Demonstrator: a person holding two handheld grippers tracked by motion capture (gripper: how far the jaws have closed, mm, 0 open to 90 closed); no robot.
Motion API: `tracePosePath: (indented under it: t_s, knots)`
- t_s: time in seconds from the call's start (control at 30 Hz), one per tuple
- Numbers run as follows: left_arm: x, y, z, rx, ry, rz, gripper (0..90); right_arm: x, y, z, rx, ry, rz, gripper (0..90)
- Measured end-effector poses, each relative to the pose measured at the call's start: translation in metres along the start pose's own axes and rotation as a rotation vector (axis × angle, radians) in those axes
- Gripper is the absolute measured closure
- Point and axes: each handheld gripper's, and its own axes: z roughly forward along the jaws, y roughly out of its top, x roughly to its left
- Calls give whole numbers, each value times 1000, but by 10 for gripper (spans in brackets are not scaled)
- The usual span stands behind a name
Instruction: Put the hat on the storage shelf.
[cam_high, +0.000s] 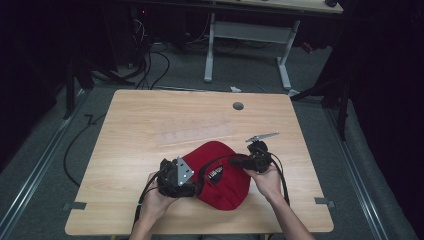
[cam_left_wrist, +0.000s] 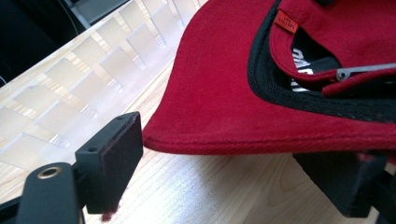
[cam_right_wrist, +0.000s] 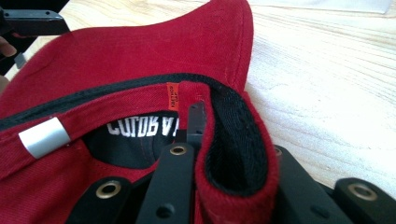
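Right gripper (cam_right_wrist: 219, 154) is clamped on the red cap's (cam_high: 222, 172) rim; left gripper (cam_left_wrist: 233, 172) has jaws apart around its brim

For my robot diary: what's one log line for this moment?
right gripper: shut on red cap rim | left gripper: open around brim edge | cap on wooden table

Both forearms are bare, with no sleeves. The left tool (cam_high: 176, 178) is black with a grey three-cornered plate at its 1 o'clock; the right tool (cam_high: 248, 161) is black too. Brass-ringed screw holes dot the black jaws, and a black cable trails from each.
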Motion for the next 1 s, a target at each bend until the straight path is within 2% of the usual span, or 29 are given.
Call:
tracePosePath:
  t_s: [0.03, 0.07, 0.1, 0.17, 0.27, 0.4, 0.53, 0.67, 0.8, 0.9, 1.0]
  knots:
    - [-1, -1, 1, 1, 9, 10, 163, 0, 0, 0, 0, 4, 3, 822]
    - [-1, -1, 2, 9, 12, 28, 159, -1, 1, 0, -1, 28, 9, 822]
    - [-3, -1, 2, 4, -5, 19, 163, -1, 1, 0, 5, 51, 12, 821]
    - [-5, -1, 2, 5, -5, 32, 163, 2, 2, 2, 12, 51, 1, 820]
    - [-4, -1, 1, 10, -8, 22, 187, 3, 2, 3, 6, 56, 4, 819]
    - [-3, -1, 0, 22, -27, 18, 263, 3, 4, 5, 4, 65, 6, 813]
    - [-2, 1, -3, 29, -65, -15, 363, 3, 3, 5, -9, 73, 8, 804]
    - [-1, 7, -9, 39, -134, -84, 530, 3, 2, 3, -32, 89, 0, 799]
    - [0, 13, -11, 45, -158, -130, 616, 4, 2, 4, -41, 101, -13, 798]
    - [1, 15, -14, 51, -172, -145, 654, 3, 3, 5, -43, 117, -10, 793]
    - [-1, 18, -16, 63, -190, -130, 717, 3, 4, 6, -58, 128, -9, 767]
